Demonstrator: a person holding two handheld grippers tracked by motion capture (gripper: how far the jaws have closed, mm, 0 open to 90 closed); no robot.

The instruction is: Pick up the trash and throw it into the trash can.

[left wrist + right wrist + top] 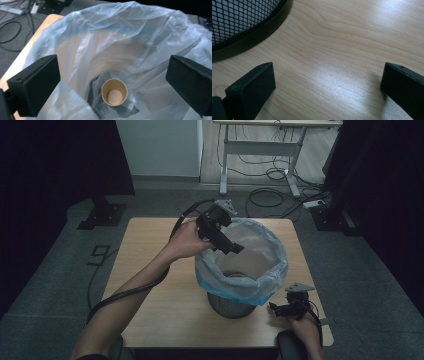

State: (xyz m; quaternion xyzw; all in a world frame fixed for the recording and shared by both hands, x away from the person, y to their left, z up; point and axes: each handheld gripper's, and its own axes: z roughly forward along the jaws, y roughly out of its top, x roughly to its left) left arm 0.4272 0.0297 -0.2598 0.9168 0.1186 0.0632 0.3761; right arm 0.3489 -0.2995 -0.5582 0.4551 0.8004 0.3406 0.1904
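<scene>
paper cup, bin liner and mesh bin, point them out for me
paper cup [114,92]: left gripper view, on its inner bottom, down in the bag.
bin liner [272,251]: high view, on the bag's right inner wall.
mesh bin [234,17]: right gripper view, on the black mesh wall above the base band.

Both forearms at the bottom of the high view are bare, with no sleeves. The left gripper [231,243] is black, with a grey three-cornered plate and a thick black cable; the right gripper [278,309], lower right, matches it. Their jaws are flat, matte black blocks.
</scene>
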